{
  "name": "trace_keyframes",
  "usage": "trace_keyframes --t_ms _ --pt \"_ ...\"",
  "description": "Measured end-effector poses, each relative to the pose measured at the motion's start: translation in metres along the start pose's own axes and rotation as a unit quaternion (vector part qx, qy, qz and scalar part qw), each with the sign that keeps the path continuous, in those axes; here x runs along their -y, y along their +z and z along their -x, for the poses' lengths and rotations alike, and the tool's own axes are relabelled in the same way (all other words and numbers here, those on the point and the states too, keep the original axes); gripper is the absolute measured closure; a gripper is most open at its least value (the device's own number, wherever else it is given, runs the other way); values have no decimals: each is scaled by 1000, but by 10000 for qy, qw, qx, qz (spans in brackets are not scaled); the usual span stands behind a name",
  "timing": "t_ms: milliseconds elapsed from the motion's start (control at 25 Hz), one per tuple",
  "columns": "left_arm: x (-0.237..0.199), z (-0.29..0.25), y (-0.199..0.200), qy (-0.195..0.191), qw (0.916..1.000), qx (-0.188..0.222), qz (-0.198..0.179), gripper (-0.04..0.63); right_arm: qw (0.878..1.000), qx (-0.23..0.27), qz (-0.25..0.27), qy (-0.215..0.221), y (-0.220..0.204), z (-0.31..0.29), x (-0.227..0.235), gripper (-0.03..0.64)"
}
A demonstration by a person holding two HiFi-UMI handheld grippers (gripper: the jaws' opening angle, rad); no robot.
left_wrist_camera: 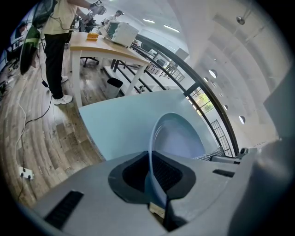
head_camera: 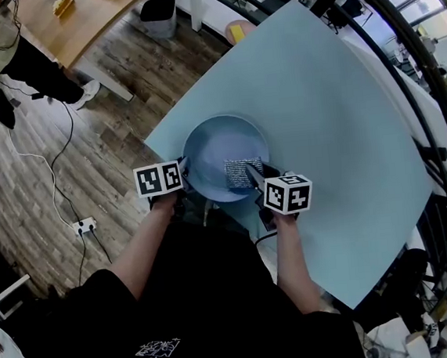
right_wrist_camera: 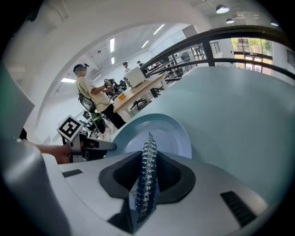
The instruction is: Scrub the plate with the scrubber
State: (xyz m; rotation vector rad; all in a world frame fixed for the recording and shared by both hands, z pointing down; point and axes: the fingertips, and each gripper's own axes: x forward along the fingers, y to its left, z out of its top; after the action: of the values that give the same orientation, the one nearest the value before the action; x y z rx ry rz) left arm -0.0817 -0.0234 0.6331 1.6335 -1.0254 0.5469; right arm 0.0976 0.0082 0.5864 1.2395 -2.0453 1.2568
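Nearest the camera, the left gripper (head_camera: 184, 173) was clamped on the near-left rim of the pale blue plate (head_camera: 214, 145), its jaws closed on the edge to steady it; the right gripper (head_camera: 253, 178) was pinched on the metallic mesh scrubber (head_camera: 242, 169), held edge-on between its jaws and laid, as far as could be judged, against the plate's near-right inner surface; the plate sat by the near corner of the light blue table (head_camera: 335, 116); with both holds made and the scrubber at the dish, the scrubbing appeared to be starting or under way; no suds, water or dirt showed, so how much had been covered could not be told, and most of the plate probably remained; beyond, a wooden desk (head_camera: 82, 19) stood on the plank floor (head_camera: 63, 150), a person (right_wrist_camera: 91, 95) beside it.
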Motion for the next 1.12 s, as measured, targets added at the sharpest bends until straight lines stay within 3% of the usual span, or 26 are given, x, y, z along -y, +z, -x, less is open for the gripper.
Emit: trace_keyframes --t_ms 720,1120 --pt "-6 3 0 -96 10000 -16 24 566 9995 171 -140 214 3 -39 -55 531" --pt "-7 5 0 -120 9999 -7 40 566 9996 147 41 233 17 -55 -66 531"
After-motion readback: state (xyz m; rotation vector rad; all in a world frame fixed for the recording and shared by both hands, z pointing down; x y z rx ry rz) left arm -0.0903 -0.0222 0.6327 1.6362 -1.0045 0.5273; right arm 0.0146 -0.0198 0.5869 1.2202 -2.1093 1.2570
